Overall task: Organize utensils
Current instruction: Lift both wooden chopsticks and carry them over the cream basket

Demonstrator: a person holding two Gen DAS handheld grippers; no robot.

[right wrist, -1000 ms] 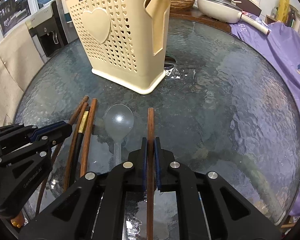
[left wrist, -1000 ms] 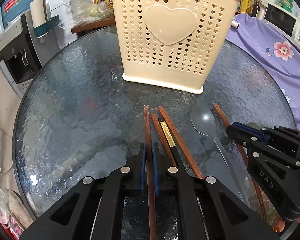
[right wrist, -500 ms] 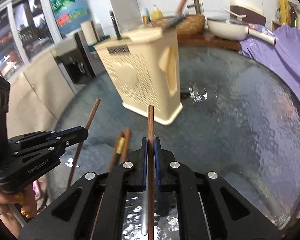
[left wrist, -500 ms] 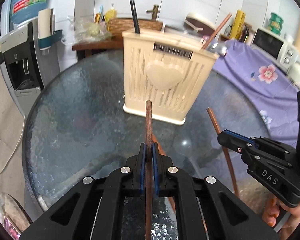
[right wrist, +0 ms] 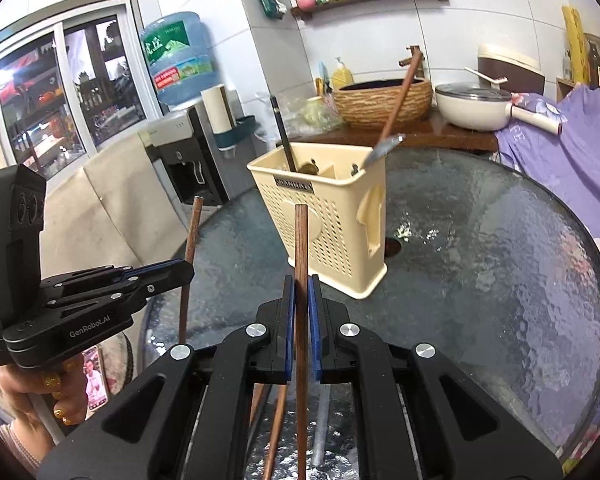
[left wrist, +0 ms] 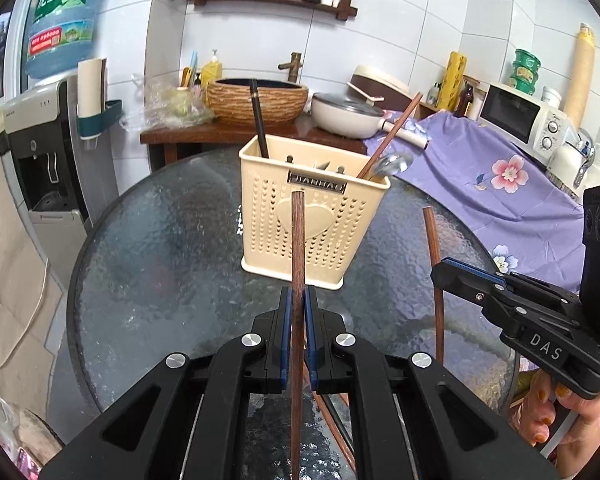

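Observation:
A cream perforated utensil holder [left wrist: 314, 224] stands on the round glass table [left wrist: 160, 264]; it also shows in the right wrist view [right wrist: 332, 220]. It holds a dark chopstick, a brown chopstick and a spoon. My left gripper [left wrist: 296, 300] is shut on a brown chopstick [left wrist: 298, 248], raised above the table and pointing at the holder. My right gripper [right wrist: 300, 292] is shut on another brown chopstick [right wrist: 301, 248], also raised. Each gripper shows in the other's view, the right one [left wrist: 444, 272] and the left one [right wrist: 188, 272].
More chopsticks [right wrist: 276, 420] and a spoon handle [right wrist: 322, 424] lie on the table below the grippers. Behind the table stand a water dispenser [left wrist: 44, 148], a wooden counter with a basin [left wrist: 256, 100] and pan, and a purple cloth [left wrist: 492, 184] on the right.
Both grippers have lifted their chopsticks off the table and tilted up. The holder now looks farther and lower, with its open top in sight.

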